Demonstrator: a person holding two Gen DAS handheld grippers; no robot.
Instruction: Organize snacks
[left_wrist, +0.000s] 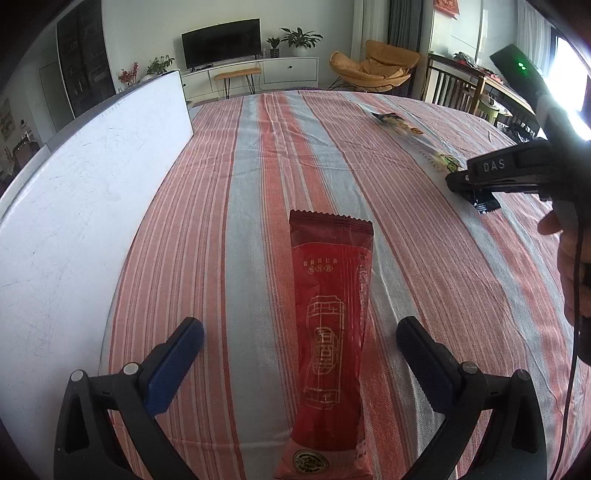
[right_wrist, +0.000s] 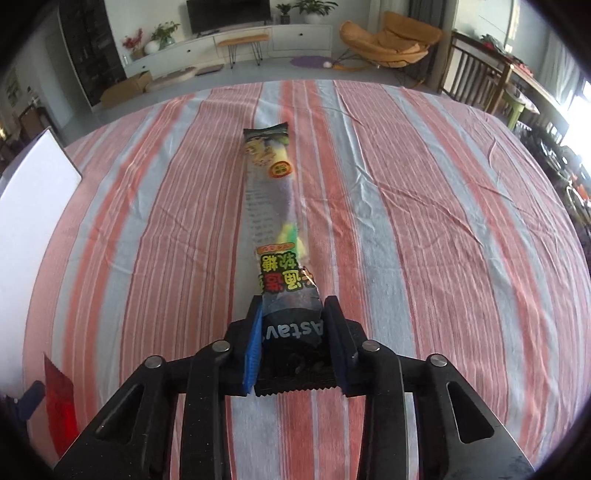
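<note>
The right gripper (right_wrist: 291, 328) has its blue pads pressed against the dark near end of a long clear candy packet (right_wrist: 273, 206), which reads "Astav" in white upside-down letters, with green and yellow Chinese characters just beyond and a round orange sticker near its far end. The packet runs from the pads toward 12 o'clock along a grey stripe of the striped tablecloth (right_wrist: 424, 229), its far end well short of the table's far edge. In the left wrist view this gripper's black body shows "DAS" in white at 3 o'clock, with the packet's dark serrated end poking out beneath it.

The left gripper (left_wrist: 299, 354) stands wide – its pads are on either side of a red snack packet (left_wrist: 328, 332) but clear of it. That packet lies flat and points to 12 o'clock, bearing gold line art, a short row of gold characters too small to read and a round gold seal at its near end.

A white board (left_wrist: 74, 221) borders the cloth at 9 o'clock. Between the two packets, and out toward 12 o'clock, the cloth lies bare – only creased.
</note>
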